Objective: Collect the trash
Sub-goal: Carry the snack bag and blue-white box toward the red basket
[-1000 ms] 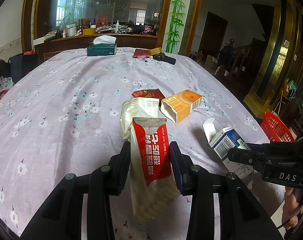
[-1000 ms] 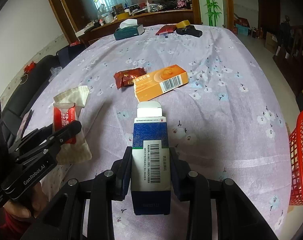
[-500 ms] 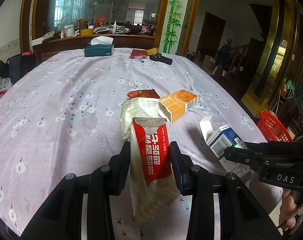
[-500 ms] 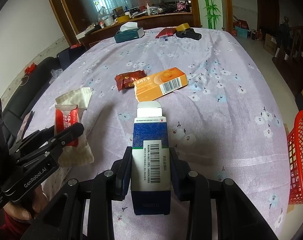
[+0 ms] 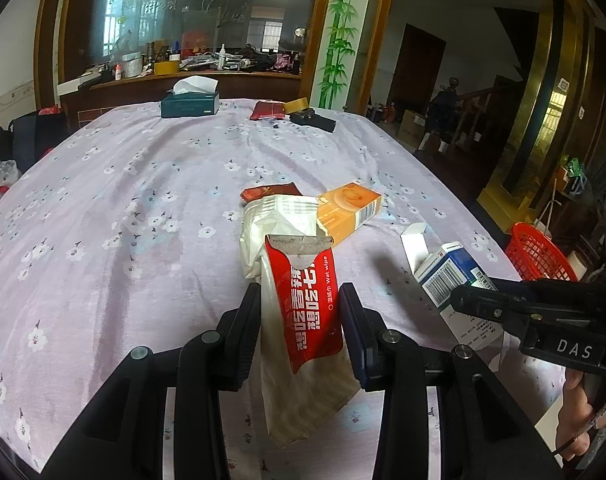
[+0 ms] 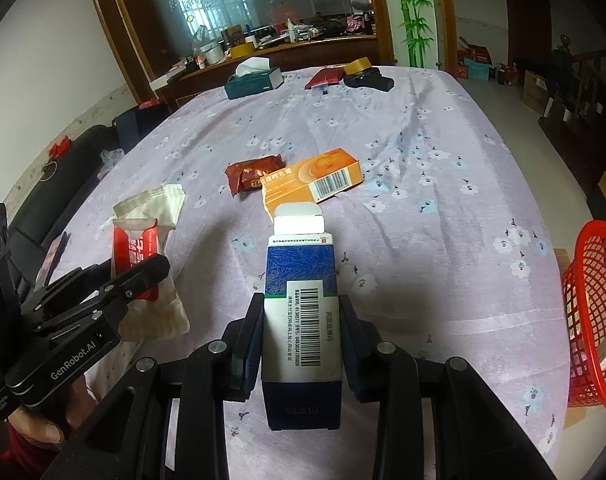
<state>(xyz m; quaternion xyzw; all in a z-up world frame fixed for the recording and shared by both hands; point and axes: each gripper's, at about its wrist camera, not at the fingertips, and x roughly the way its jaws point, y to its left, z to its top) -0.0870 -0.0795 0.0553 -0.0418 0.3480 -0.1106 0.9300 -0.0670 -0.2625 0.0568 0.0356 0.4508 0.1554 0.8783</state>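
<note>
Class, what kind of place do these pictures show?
Probably a home dining room: a big table under a flowered cloth, a cluttered sideboard before a mirror, and a tissue box.

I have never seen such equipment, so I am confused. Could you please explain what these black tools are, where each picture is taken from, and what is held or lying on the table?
There is no robot here. A person holds one hand-held gripper in each hand, and a camera on each looks forward along its two fingers.

In the left camera's picture, the left hand-held gripper is clamped on a red and white wet wipe packet. In the right camera's picture, the right hand-held gripper is clamped on a blue and white carton.

On the flowered tablecloth lie an orange box and a dark red wrapper. A red basket stands beside the table, probably for the trash.
</note>
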